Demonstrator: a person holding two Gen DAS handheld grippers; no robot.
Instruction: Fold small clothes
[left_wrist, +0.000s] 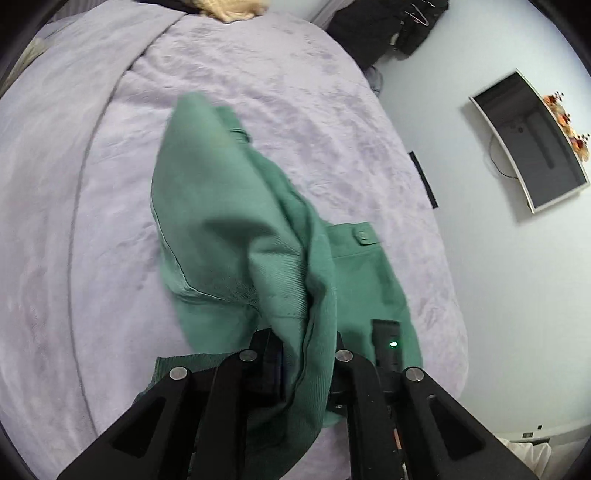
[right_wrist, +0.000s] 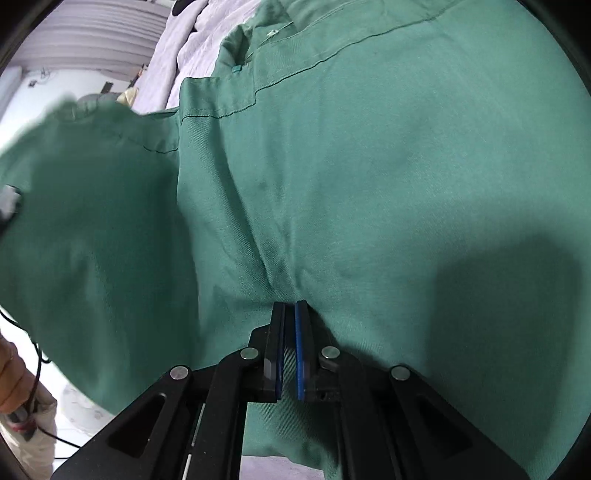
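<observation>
Both grippers clamped on a green garment lifted over a lavender bed.

The left gripper (left_wrist: 301, 354) has its jaws closed on a bunched fold of the green garment (left_wrist: 229, 229), which drapes away onto the bed (left_wrist: 295, 92); a buttoned waistband (left_wrist: 354, 236) edge lies flat to the right. The right gripper (right_wrist: 290, 350) pinches the cloth between blue pads (right_wrist: 300, 350), jaws nearly together. Bare bedspread spreads wide to the left and beyond the garment.
</observation>
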